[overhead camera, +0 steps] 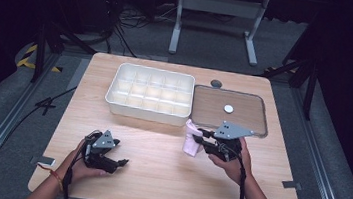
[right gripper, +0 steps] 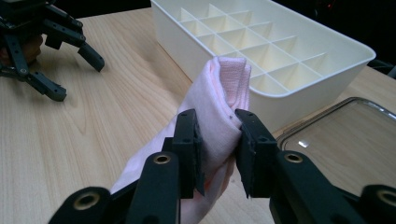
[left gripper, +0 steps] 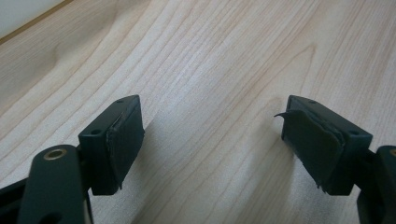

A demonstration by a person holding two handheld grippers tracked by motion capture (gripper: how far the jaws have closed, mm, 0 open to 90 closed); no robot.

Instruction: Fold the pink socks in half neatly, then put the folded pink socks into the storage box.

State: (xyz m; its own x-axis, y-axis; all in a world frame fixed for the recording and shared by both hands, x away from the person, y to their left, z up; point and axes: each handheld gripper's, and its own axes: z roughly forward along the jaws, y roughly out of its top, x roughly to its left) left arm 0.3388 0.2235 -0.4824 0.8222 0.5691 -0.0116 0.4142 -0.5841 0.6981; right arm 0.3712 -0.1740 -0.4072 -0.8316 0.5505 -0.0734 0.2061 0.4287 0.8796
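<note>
A white plastic box with many little square cups [overhead camera: 150, 93] sits at the far middle of the light wooden table [overhead camera: 156, 167]. Just right of it lies a clear flat lid with a dark rim [overhead camera: 230, 111], and a small white round dot [overhead camera: 228, 108] sits on the lid. A small grey round thing [overhead camera: 216, 83] sits at the table's far edge, behind the lid.

The right gripper [right gripper: 215, 135] pinches a folded soft pink cloth [right gripper: 224, 100] tight between its two black jaws. In the high view the cloth [overhead camera: 191, 138] hangs just in front of the box's near right corner, next to the lid's near left corner. The box wall stands close behind the cloth.

The left gripper [overhead camera: 118, 163] rests near the table's near left side, with its jaws wide apart and nothing in them.

The left gripper view shows bare wood between the wide jaws, and one black pad [left gripper: 310, 142] peeling at its edge. The right gripper view shows the box's cups up close.

The near middle of the table is open wood between the two hands.
</note>
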